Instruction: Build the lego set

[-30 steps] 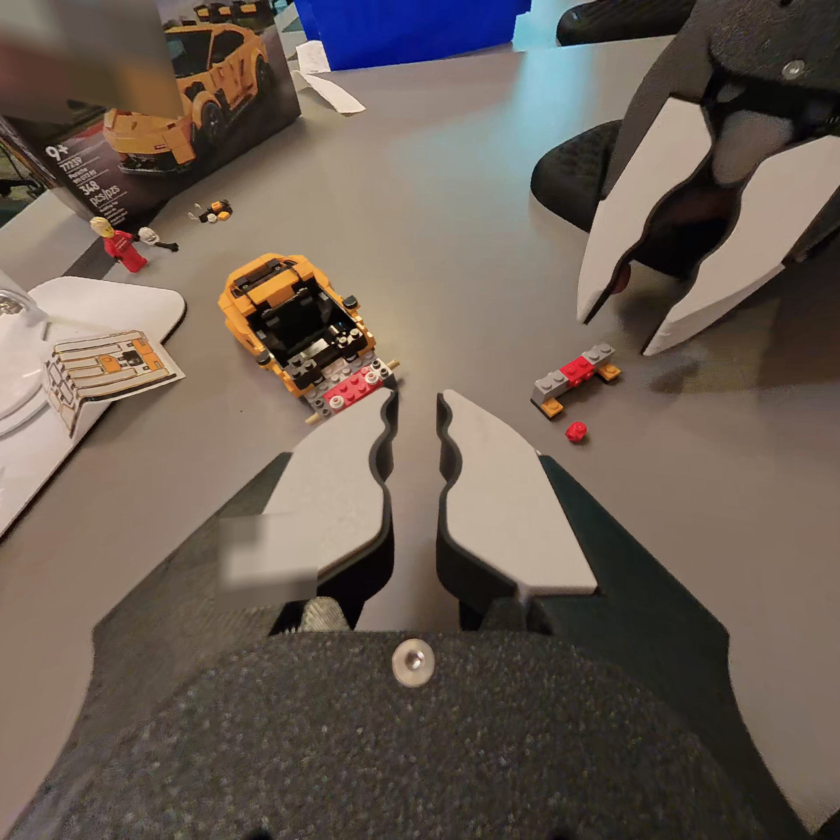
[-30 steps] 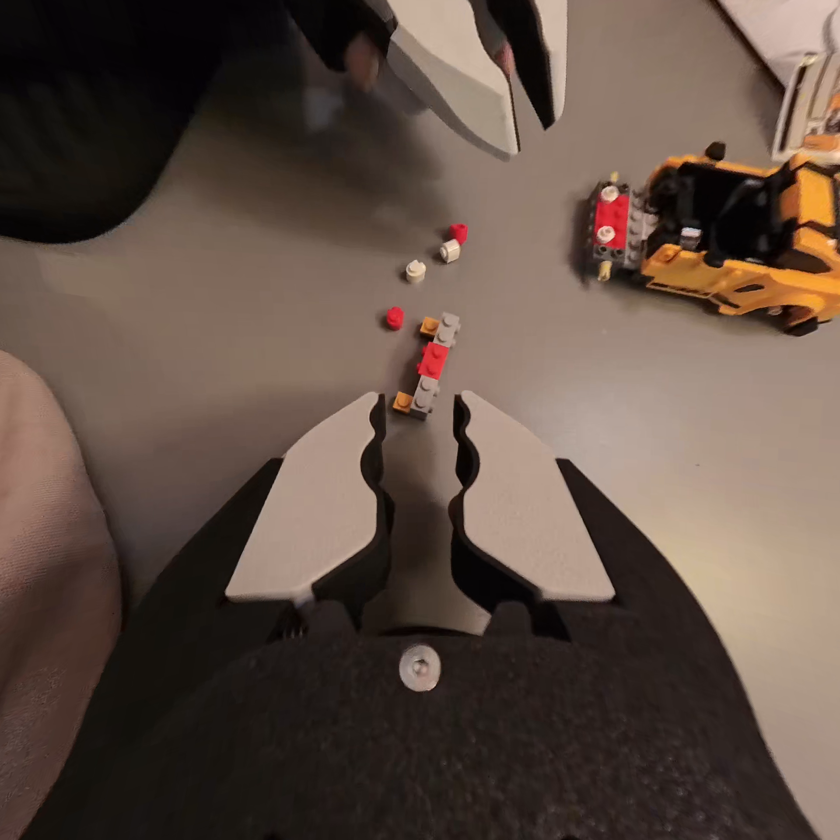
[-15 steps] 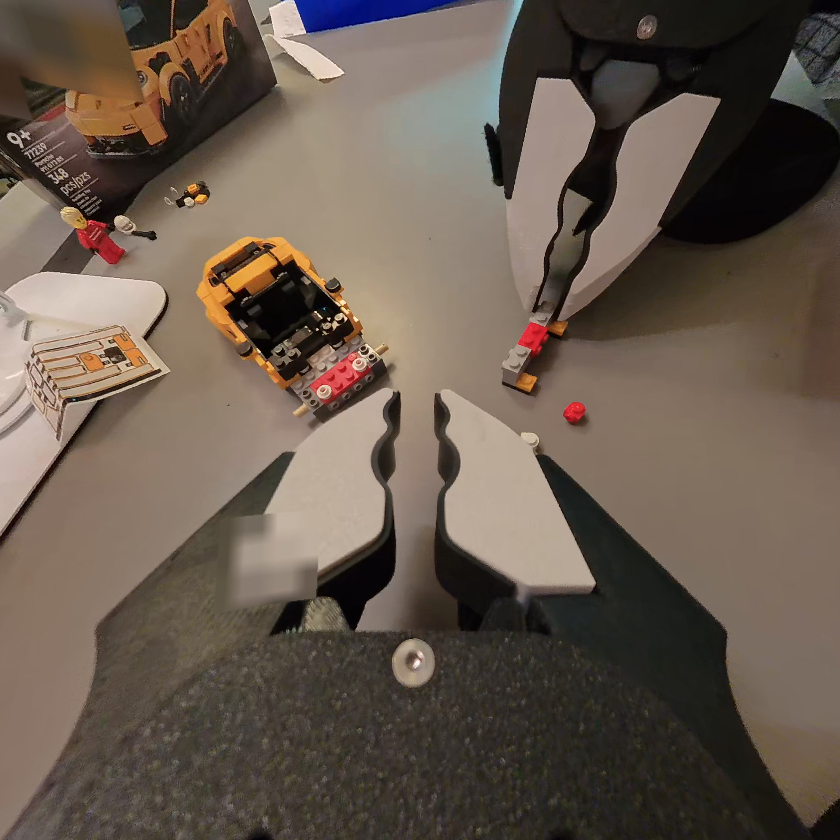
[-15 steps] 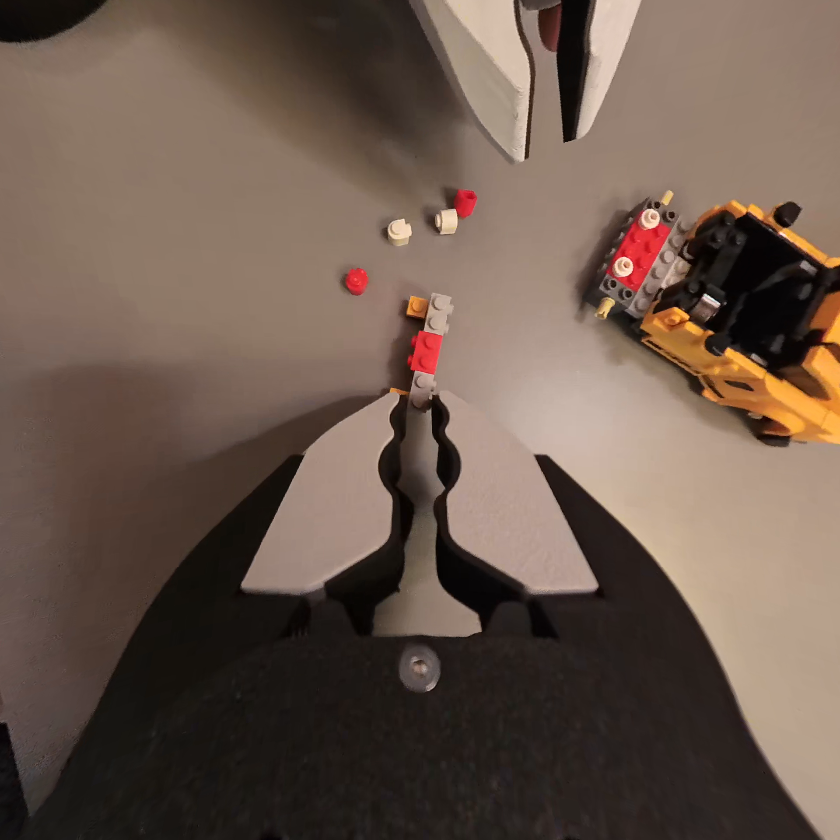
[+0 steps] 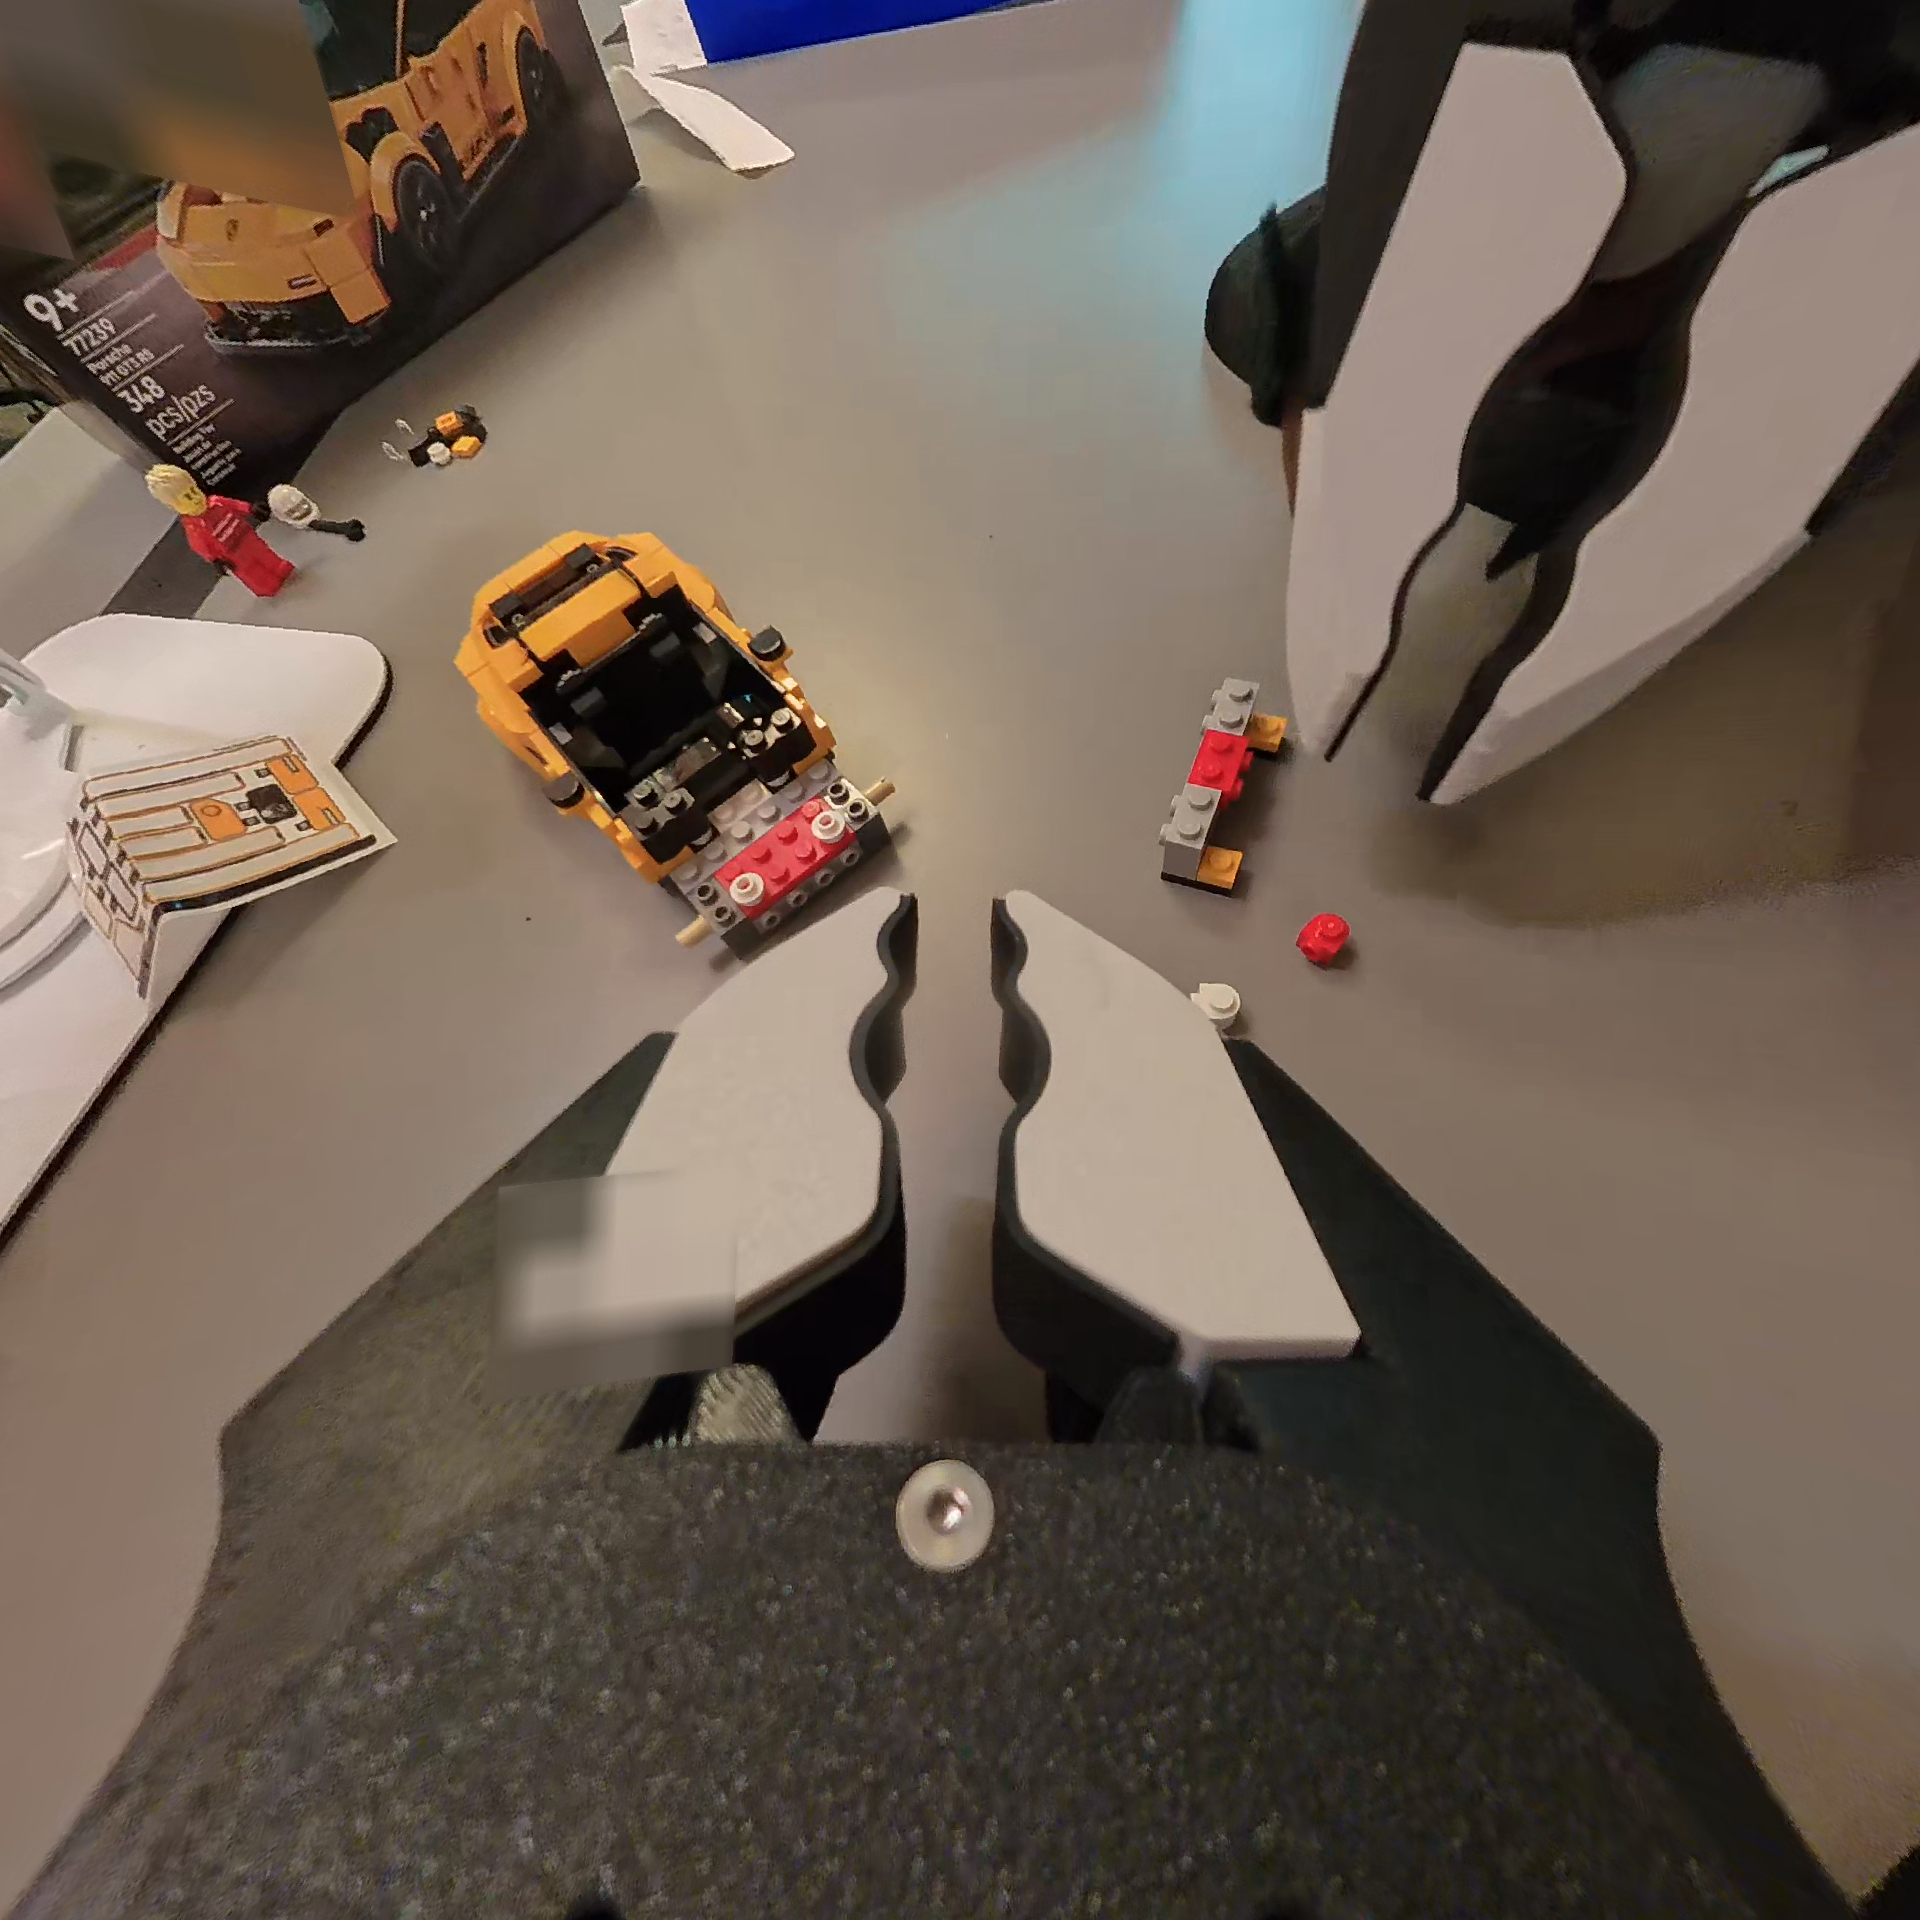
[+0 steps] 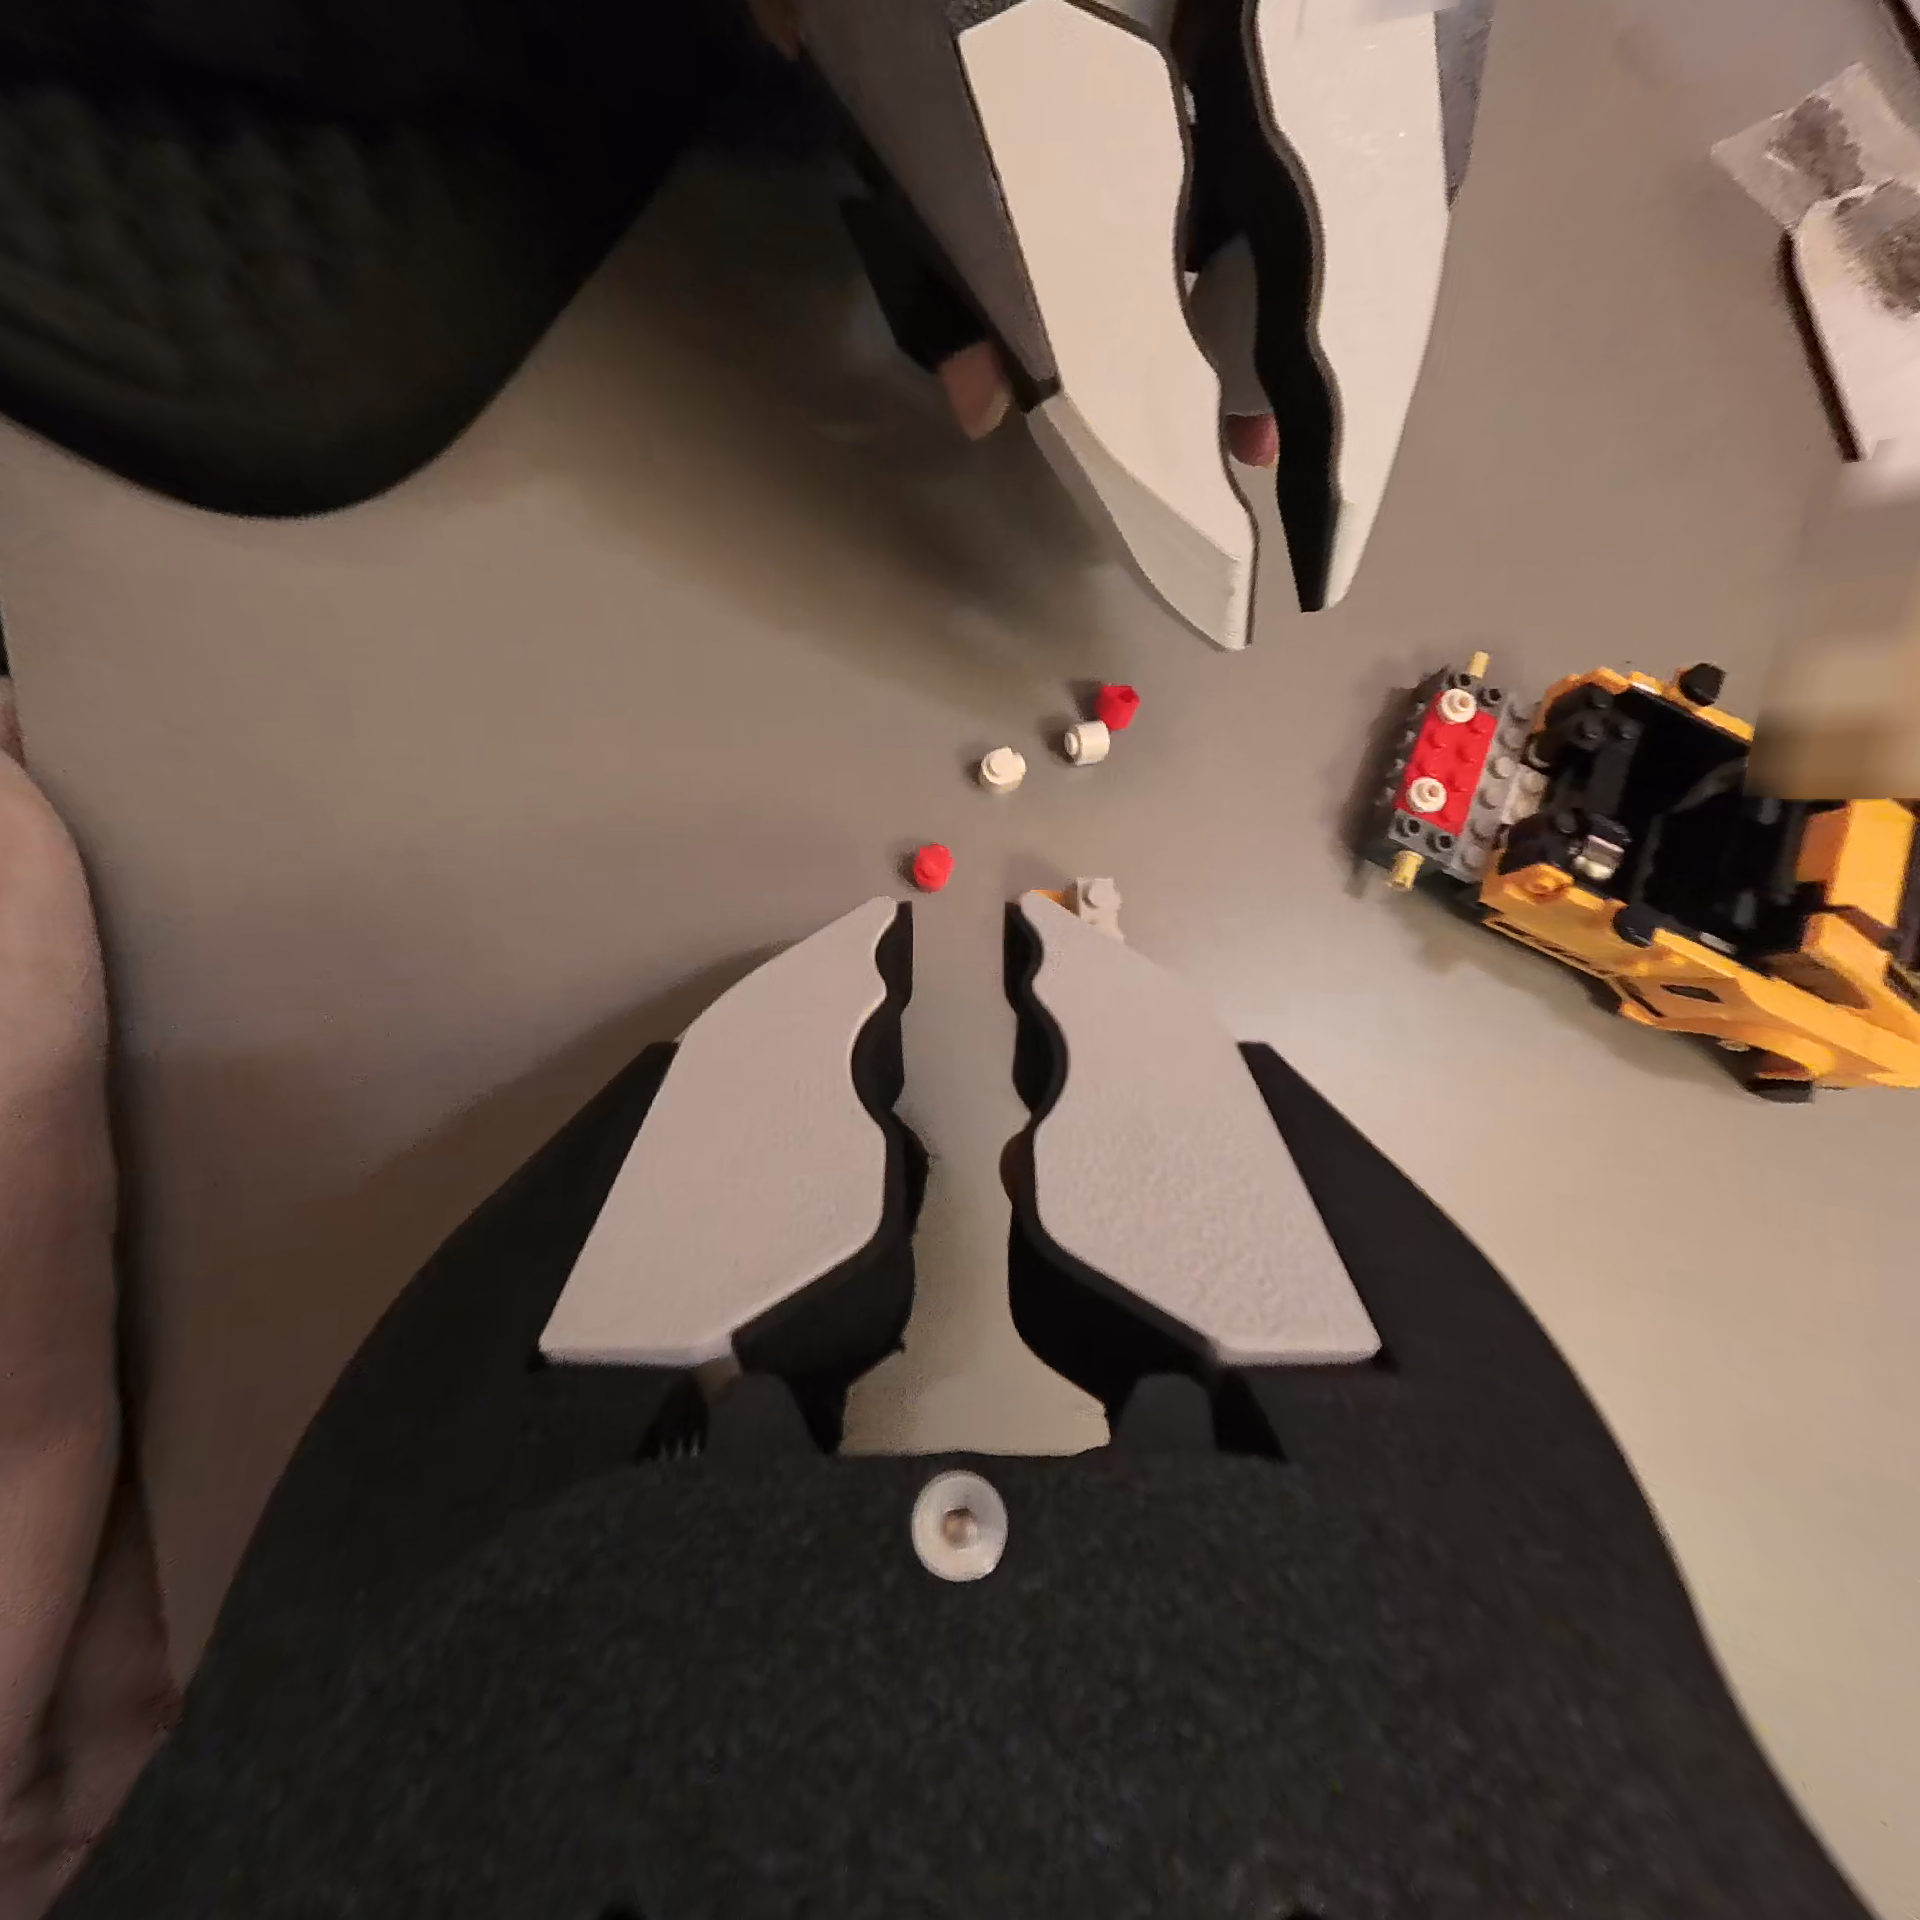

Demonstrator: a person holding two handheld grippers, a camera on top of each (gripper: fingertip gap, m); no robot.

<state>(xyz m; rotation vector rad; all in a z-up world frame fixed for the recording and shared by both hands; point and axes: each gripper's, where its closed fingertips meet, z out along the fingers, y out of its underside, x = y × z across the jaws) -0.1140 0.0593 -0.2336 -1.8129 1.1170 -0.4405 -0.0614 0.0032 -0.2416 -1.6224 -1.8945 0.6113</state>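
Note:
A half-built orange Lego car sits on the grey table, its red and grey end toward my left gripper, which is open and empty just short of it. A small grey, red and orange sub-assembly lies to the car's right. My right gripper is open and empty beside it, not touching. In the right wrist view my right gripper hides most of the sub-assembly behind one finger. The car is at the right and the left gripper at the top.
Loose red studs and white studs lie between the grippers. The set's box, a minifigure, a sticker sheet on a white board and small parts are at the left. A black object lies at the far right. Across from one pair of fingers to the other is roughly 8 cm. To reach the minifigure in a straight line is about 30 cm for my left fingers, about 35 cm for my right.
My right gripper closed on the end of the sub-assembly and turned it on the table, then opened and drew back from it. My left gripper stayed open and barely moved.

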